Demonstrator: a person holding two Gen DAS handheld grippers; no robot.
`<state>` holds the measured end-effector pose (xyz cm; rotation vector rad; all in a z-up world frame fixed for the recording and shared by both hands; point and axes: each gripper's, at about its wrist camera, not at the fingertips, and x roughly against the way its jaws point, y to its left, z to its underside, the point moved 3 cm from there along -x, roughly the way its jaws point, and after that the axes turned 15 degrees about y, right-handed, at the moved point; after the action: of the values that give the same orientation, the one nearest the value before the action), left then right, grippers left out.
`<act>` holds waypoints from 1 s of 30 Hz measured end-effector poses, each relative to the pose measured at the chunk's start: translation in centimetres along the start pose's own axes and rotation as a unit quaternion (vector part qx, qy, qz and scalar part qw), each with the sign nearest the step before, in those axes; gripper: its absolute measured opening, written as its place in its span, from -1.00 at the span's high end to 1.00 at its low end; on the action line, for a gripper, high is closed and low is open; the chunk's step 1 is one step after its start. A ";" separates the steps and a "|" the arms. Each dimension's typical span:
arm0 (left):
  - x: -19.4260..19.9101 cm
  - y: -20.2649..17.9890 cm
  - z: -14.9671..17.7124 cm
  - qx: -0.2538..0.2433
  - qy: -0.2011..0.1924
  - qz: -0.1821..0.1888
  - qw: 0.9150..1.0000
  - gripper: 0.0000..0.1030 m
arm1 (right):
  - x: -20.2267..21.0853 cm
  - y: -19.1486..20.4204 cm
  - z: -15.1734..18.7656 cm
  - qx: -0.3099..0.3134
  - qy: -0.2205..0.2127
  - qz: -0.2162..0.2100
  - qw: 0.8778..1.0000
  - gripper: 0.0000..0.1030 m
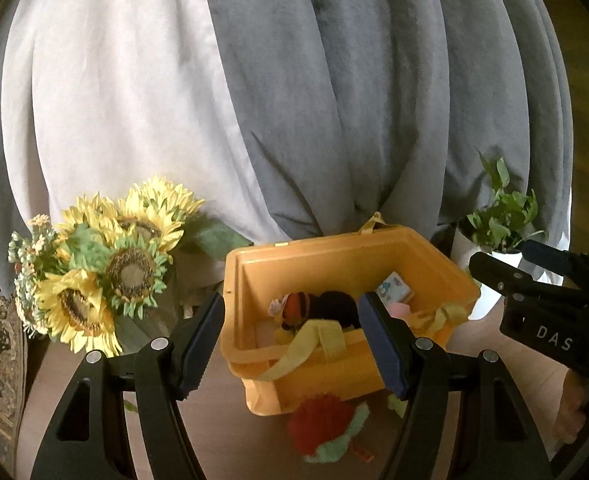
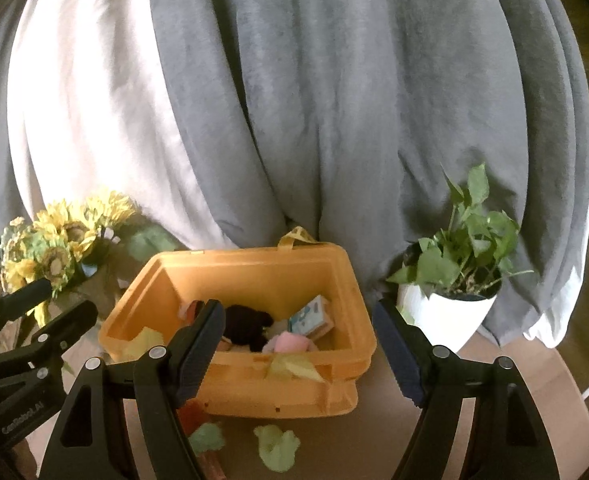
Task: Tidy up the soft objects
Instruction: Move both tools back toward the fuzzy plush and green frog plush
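Grey curtains (image 1: 334, 100); "DAS" on right gripper (image 1: 534, 264)

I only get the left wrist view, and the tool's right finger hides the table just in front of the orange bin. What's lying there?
Observer: A pale green soft piece lies loose on the table, in front of the orange bin.
Operator: Is the right tool gripping anything?
Observer: No, it stands open, nothing between its pads.
Operator: What's inside the bin behind that finger?
Observer: A pink plush, right of the black plush.
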<state>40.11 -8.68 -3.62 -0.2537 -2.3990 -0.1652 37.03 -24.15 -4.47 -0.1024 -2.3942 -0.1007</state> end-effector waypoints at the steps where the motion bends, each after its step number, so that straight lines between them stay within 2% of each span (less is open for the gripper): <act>1: 0.1 0.0 0.2 0.001 0.000 0.001 1.000 -0.34 | 0.0 -0.1 0.2 -0.001 0.001 0.000 1.000 -0.50; 5: 0.3 -0.1 1.2 0.003 -0.002 0.008 1.000 -0.35 | 0.3 -0.1 1.1 0.000 0.007 0.000 1.000 -0.50; 13: 0.0 -0.4 3.1 -0.007 0.008 0.001 1.000 -0.37 | -0.5 -0.1 3.3 -0.002 0.035 -0.005 0.999 -0.50; 30: -2.6 -1.2 7.2 -0.016 0.076 0.026 0.997 -0.37 | -3.3 0.1 7.3 0.008 0.111 -0.016 0.994 -0.50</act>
<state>37.08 -8.84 -10.77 -0.3061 -2.2389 -0.1915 34.52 -23.47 -12.07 -0.0427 -2.1738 -0.1025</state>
